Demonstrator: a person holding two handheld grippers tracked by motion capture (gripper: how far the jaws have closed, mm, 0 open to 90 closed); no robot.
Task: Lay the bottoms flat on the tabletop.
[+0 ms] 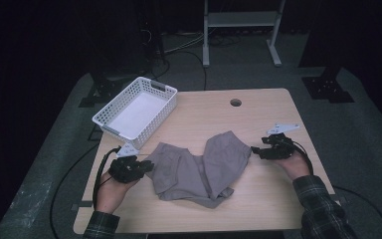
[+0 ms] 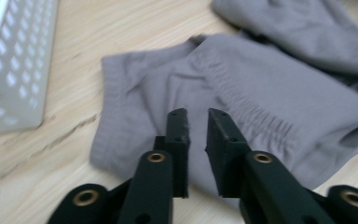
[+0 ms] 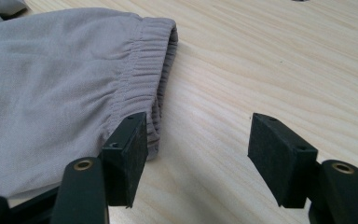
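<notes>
Left gripper point(image 1: 146, 166) is sitting at the left edge of the grey shorts point(image 1: 199, 167), jaws parted only a narrow gap, nothing pinched between them; in the left gripper view they are hovering over the cloth near its gathered seam. Right gripper point(image 1: 254, 150) is standing wide, one jaw just beside the elastic waistband point(image 3: 144, 74) at the right edge of the garment, the other out over bare wood. No grip on that side either.

Shorts are lying crumpled mid-table point(image 1: 258, 199), bunched in the middle with the near hem rolled under. White basket point(image 1: 135, 106) is sitting at the far left corner, holding nothing that I can see.

Progress, my read: looking like early stage. Both tools are lining up on opposite edges, no hold made, cloth not yet flattened or folded, nothing binned. Whatever the handling is going to be, nearly all of it is remaining.

Hard to call:
- whether the left jaws are touching fabric or floating above it
- high view is dim, so fingertip contact is not resolving
- layers and underside of the shorts are hiding in the folds
</notes>
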